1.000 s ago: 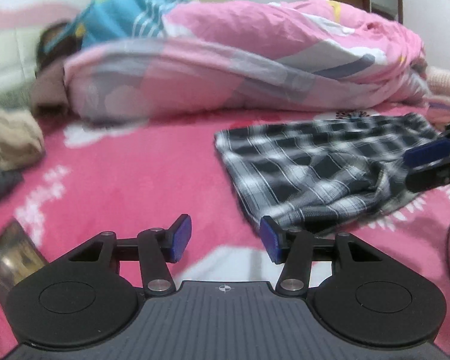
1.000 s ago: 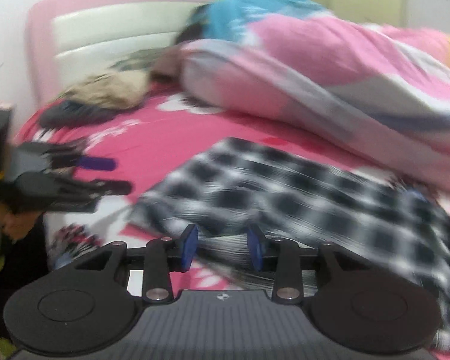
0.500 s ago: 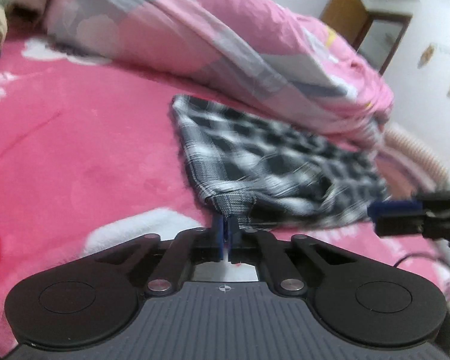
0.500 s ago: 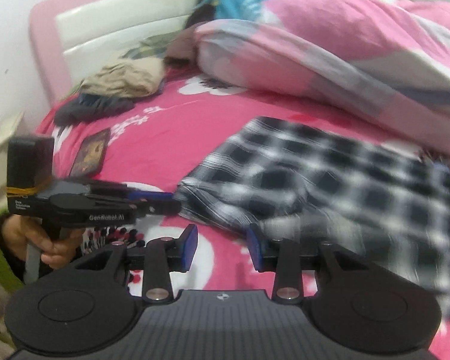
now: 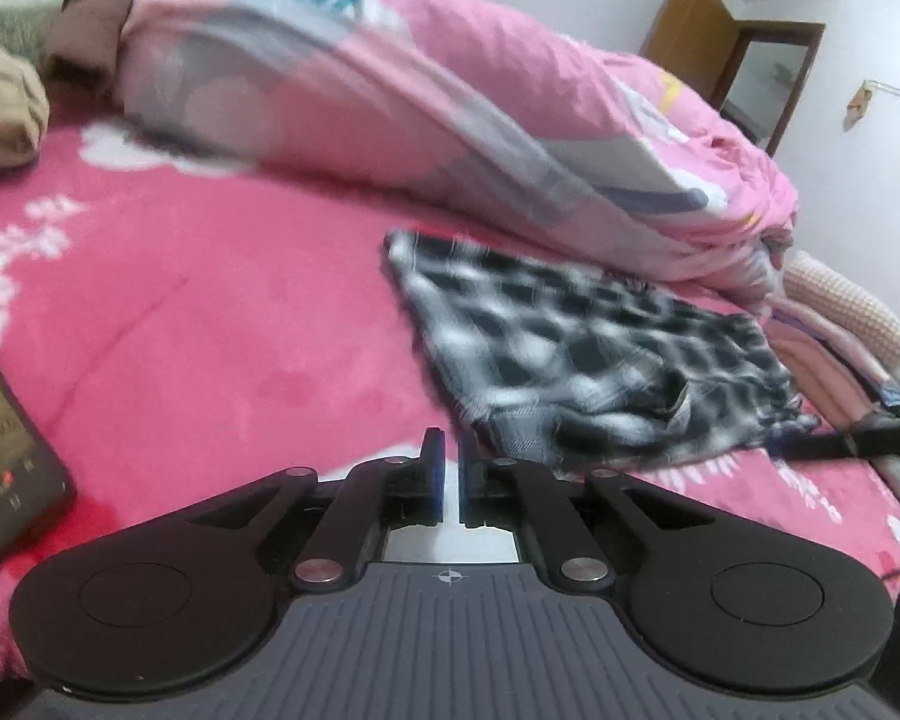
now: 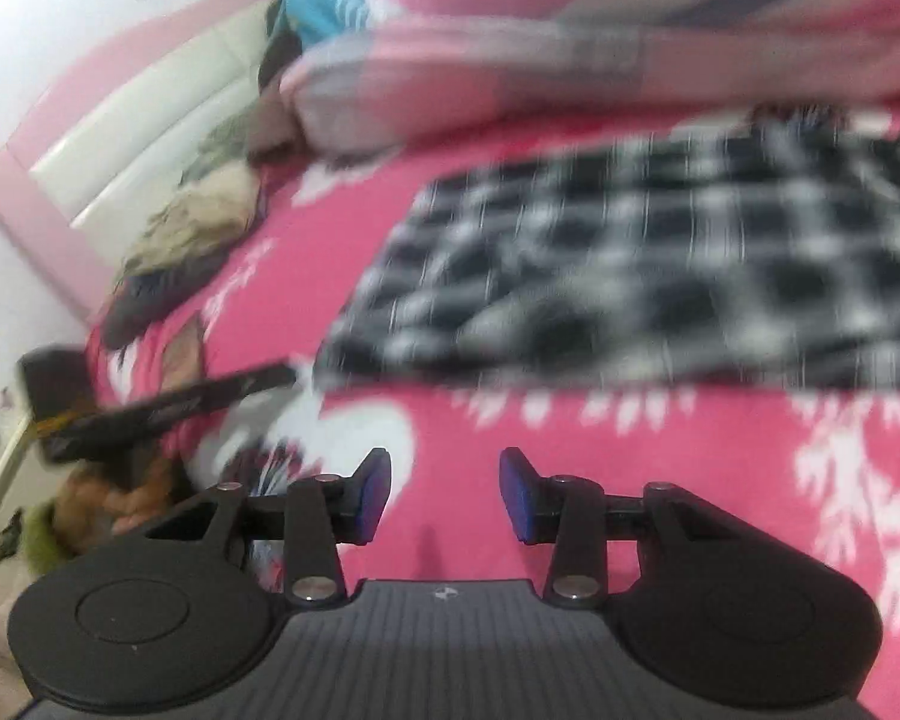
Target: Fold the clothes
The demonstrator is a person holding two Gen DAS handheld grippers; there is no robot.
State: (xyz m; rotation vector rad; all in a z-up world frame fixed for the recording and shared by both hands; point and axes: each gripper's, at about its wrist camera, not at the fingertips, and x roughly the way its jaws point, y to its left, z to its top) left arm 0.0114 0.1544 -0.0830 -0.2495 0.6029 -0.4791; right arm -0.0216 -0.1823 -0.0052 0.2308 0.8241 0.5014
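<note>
A: How were the jaws set?

B: The left gripper [image 5: 448, 483] was nearly closed on nothing visible, the checked garment [image 5: 576, 354] lying at two o'clock; the right gripper [image 6: 442, 495] was spread wide.

A: Risks? Writing?

B: A bunched corner could be dragged crooked. No lettering could be read.

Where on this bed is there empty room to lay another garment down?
Bare pink sheet lies between the checked cloth, the bunched quilt and the dark tablet. It is crowded at the headboard clothes pile and the folded stack.
</note>
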